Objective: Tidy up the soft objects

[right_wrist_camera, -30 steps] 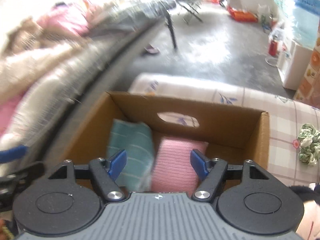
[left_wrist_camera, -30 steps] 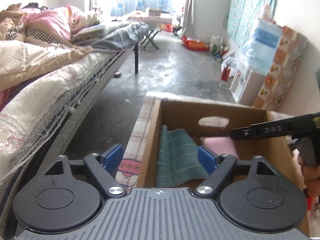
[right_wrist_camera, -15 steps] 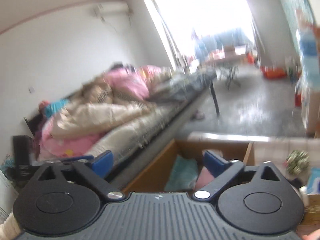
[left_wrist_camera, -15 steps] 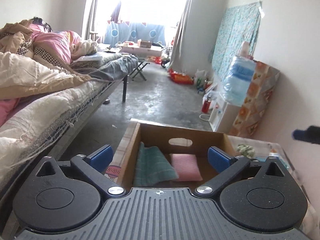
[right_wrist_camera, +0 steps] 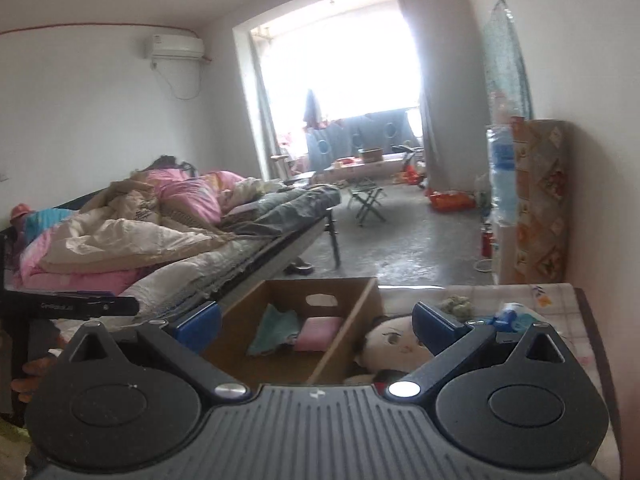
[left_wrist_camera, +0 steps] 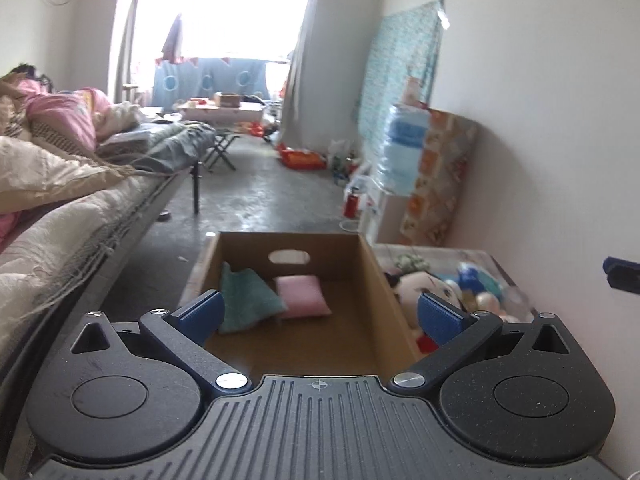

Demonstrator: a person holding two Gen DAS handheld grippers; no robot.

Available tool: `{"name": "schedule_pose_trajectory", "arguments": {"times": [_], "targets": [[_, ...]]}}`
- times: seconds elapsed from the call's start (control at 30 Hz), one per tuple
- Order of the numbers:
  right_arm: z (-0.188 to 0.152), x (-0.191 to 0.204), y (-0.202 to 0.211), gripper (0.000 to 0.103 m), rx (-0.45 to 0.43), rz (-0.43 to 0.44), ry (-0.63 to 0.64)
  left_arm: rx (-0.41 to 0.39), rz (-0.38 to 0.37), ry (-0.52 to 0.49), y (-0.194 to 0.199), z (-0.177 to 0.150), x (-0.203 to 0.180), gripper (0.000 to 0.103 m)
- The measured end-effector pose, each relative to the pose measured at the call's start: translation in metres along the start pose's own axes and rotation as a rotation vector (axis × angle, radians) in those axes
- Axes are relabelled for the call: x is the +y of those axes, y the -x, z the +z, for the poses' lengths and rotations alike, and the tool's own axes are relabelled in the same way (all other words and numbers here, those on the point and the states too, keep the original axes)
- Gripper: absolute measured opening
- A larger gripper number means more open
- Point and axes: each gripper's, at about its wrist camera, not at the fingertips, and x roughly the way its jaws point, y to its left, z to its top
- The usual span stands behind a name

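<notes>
A cardboard box (left_wrist_camera: pixel 372 276) stands on a checked tablecloth and holds a folded teal cloth (left_wrist_camera: pixel 244 300) and a pink pillow (left_wrist_camera: pixel 302 296). The box (right_wrist_camera: pixel 348 328), teal cloth (right_wrist_camera: pixel 276 330) and pink pillow (right_wrist_camera: pixel 320 328) also show in the right wrist view. Right of the box lie a doll with a white face (left_wrist_camera: pixel 420 286) (right_wrist_camera: pixel 394 344), a green scrunchie (right_wrist_camera: pixel 456 304) and other soft toys (left_wrist_camera: pixel 480 284). My left gripper (left_wrist_camera: pixel 320 316) is open and empty, raised behind the box. My right gripper (right_wrist_camera: pixel 316 326) is open and empty, raised behind the box and doll.
A bed with heaped quilts (left_wrist_camera: pixel 60 184) (right_wrist_camera: pixel 140 236) runs along the left. A water bottle on a dispenser (left_wrist_camera: pixel 402 156) and a patterned panel (left_wrist_camera: pixel 440 176) stand by the right wall. Concrete floor (left_wrist_camera: pixel 260 192) lies beyond the box. The table's right edge (right_wrist_camera: pixel 592 340) is near the wall.
Both grippers have pulled back and up from the box and their fingers have spread wider. The doll and toys right of the box have come into view.
</notes>
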Motion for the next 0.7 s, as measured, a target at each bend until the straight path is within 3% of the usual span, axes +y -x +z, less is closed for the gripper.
{"name": "schedule_pose_trajectory", "arguments": {"times": [0.1, 0.23, 0.37, 0.5, 0.7], "targets": [[-0.016, -0.012, 0.020, 0.103, -0.007, -0.149, 0.016, 0.001, -0.035, -0.009, -0.001, -0.010, -0.014, 0.103], [-0.035, -0.025, 0.037, 0.103, -0.040, -0.354, 0.031, -0.044, -0.136, -0.004, 0.002, -0.028, -0.033, 0.103], [-0.055, -0.044, 0.040, 0.103, -0.075, -0.487, 0.001, -0.064, -0.204, -0.051, -0.013, -0.045, -0.065, 0.103], [-0.087, -0.072, 0.038, 0.103, -0.106, -0.519, -0.059, -0.050, -0.239, -0.142, -0.041, -0.060, -0.104, 0.103], [-0.118, -0.113, 0.021, 0.103, -0.169, -0.404, -0.183, -0.042, -0.213, -0.287, -0.084, -0.078, -0.160, 0.103]]}}
